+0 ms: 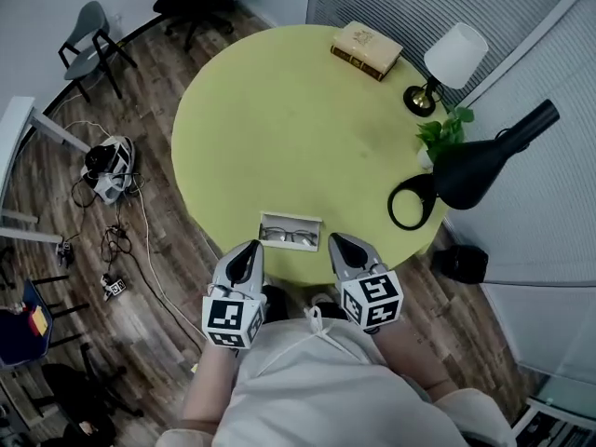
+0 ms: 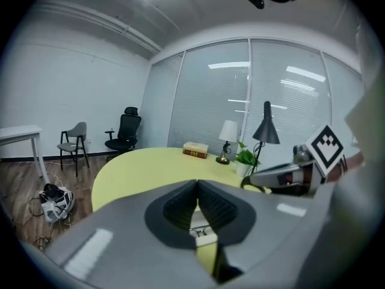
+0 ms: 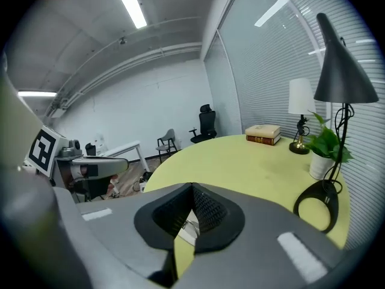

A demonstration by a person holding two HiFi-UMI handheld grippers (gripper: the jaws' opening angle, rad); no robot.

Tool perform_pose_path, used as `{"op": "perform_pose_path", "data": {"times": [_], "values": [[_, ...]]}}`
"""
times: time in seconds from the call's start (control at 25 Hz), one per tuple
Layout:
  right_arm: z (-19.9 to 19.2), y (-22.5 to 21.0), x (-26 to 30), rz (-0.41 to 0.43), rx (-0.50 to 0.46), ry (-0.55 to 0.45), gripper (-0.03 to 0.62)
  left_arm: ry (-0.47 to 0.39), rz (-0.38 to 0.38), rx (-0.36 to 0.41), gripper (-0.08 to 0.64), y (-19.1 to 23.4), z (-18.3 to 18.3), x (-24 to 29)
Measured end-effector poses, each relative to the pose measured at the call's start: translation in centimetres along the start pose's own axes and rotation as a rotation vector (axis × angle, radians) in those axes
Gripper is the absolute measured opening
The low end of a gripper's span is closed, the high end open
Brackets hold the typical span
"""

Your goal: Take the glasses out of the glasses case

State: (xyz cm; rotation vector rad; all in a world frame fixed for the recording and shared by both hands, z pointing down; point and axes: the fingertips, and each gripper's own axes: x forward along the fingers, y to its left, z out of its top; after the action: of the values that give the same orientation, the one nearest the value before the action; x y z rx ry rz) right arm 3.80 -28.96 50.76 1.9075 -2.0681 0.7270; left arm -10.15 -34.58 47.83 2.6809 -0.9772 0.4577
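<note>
Left gripper (image 2: 197, 184) — jaws closed tip to tip, ribbed black pads (image 2: 180, 207) meeting with nothing between them. Right gripper (image 3: 191, 187) the same: shut, empty. You hold both low at the near rim of the table (image 1: 279, 128), tips pointing away from you.

Just ahead of the tips, between the two grippers, lies the glasses case (image 1: 291, 232). It is open, a shallow pale rectangular tray that looks rigid. The glasses (image 1: 289, 237) lie inside it, with a thin dark frame; whether the arms are folded can't be told. Neither gripper touches case or glasses.

Progress, as I judge it: the case is open and nothing is lifted. Everything is left to do — part one pair of jaws, take the frame, lift it clear. A thin frame likely bends or slips easily. The light case may slide on the smooth yellow-green top, so your other gripper could steady it.

Far beyond the tips: a thick book (image 1: 366, 48), a white-shaded small lamp (image 1: 452, 59), a potted plant (image 1: 442, 136), and a black desk lamp (image 1: 475, 170) with a ring base, off to the right.
</note>
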Motion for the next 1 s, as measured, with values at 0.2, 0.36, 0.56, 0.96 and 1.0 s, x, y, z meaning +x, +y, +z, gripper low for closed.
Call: {"op": "perform_pose_path", "data": {"times": [0.2,0.36,0.56,0.96,1.0], "values": [[0.3,0.6,1.8,-0.099,0.076,-0.001,0.000,0.058,-0.120,0.123,0.006,2.2,-1.0,2.6],[-0.5,1.2,2.8,-0.161,0.118,0.013,0.000,0.130,-0.254,0.131,0.006,2.3,-2.5,4.4],[-1.7,0.7,4.5,-0.201,0.144,0.033,0.000,0.263,-0.422,0.197,0.021,1.3,-5.8,7.5],[-5.5,0.7,6.1,-0.221,0.167,0.101,0.000,0.447,-0.673,0.572,0.086,-1.6,-12.0,10.9],[-5.7,0.4,6.2,-0.221,0.170,0.101,0.000,0.463,-0.686,0.598,0.086,-1.9,-12.4,11.4]]}}
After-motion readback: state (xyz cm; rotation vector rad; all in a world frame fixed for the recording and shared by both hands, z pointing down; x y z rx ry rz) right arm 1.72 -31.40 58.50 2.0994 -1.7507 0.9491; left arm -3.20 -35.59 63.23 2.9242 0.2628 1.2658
